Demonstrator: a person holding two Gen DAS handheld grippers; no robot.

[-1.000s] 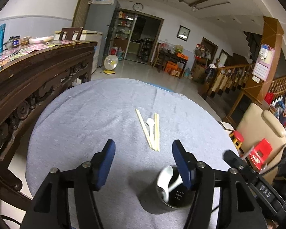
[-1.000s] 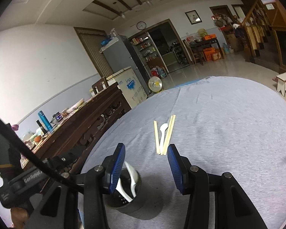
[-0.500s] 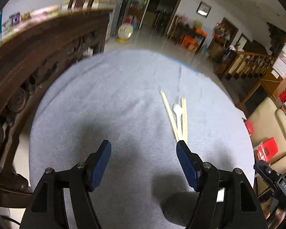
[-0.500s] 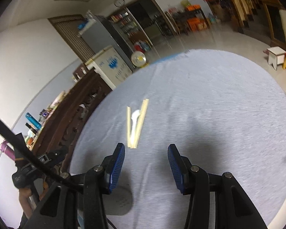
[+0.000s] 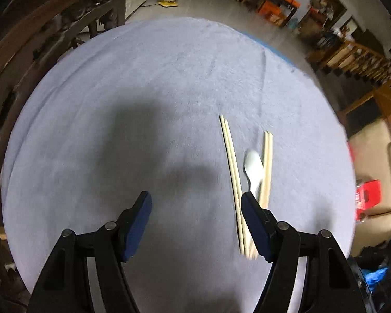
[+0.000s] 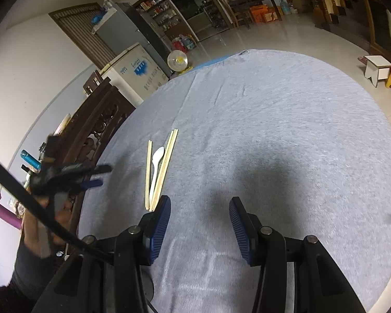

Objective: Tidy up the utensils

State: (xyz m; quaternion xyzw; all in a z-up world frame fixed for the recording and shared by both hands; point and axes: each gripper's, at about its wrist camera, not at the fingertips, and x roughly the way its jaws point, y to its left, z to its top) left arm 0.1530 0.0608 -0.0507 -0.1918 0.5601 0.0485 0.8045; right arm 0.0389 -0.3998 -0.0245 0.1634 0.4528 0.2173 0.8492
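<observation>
The light here is dim and indoor, falling from overhead, so my grippers throw broad soft shadows across the round table covered in grey cloth (image 5: pixel 169 83), darkest just ahead of the jaws in both views. My left wrist view is smeared by motion: the pale wooden chopsticks (image 5: pixel 232 167) and the white plastic spoon (image 5: pixel 253 169) look streaked, and the room behind is soft. My right wrist view is sharper, though my left gripper (image 6: pixel 96 176) blurs at its edge. Both fisheye pictures bend straight lines and darken to black corners.

left gripper (image 5: pixel 196 221) fingers apart (empty) | chopsticks (image 5: pixel 233 172) | spoon (image 5: pixel 253 168)
</observation>
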